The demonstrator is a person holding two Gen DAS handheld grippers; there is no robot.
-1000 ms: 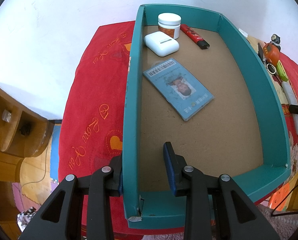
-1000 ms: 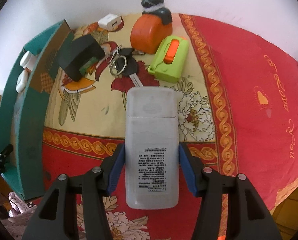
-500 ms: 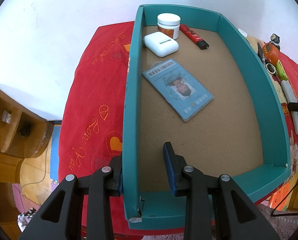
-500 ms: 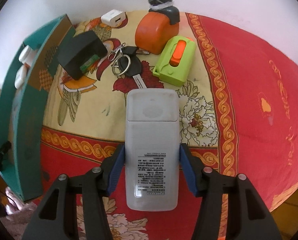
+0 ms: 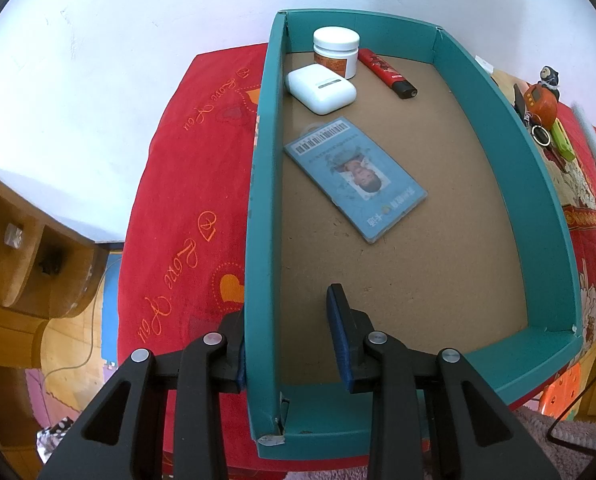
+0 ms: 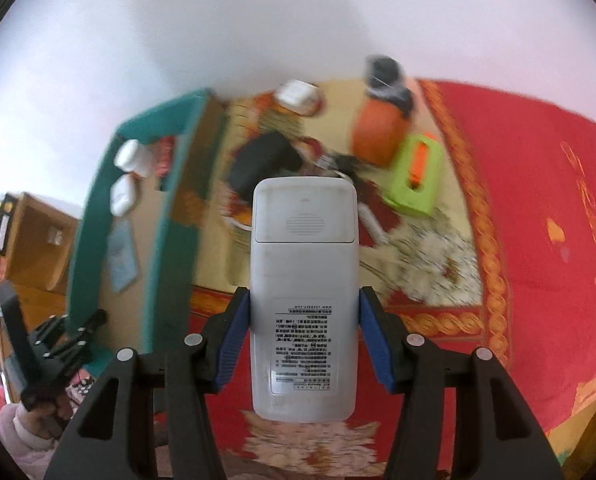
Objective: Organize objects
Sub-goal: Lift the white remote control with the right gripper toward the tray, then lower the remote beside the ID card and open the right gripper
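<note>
A teal open box point(image 5: 494, 92) lies on the red cloth. Inside are a white jar point(image 5: 335, 56), a white earbud case point(image 5: 321, 89), a red marker point(image 5: 386, 73) and a blue ID card point(image 5: 354, 178). My left gripper point(image 5: 288, 340) straddles the box's left wall point(image 5: 260, 240); its left pad touches the wall, the right pad stands apart inside. My right gripper point(image 6: 304, 330) is shut on a white remote point(image 6: 303, 280), held lifted above the cloth. The box also shows in the right wrist view point(image 6: 170, 248), to the left.
On the cloth right of the box lie a black case point(image 6: 264, 162), keys point(image 6: 340, 164), an orange tape measure point(image 6: 380, 134), a green cutter point(image 6: 416, 174) and a white charger point(image 6: 298, 94). A wooden cabinet point(image 5: 22, 256) stands at the left. A white wall is behind.
My right gripper has lifted the remote off the cloth and tilted up; the view is blurred by motion. My left gripper has not moved.
</note>
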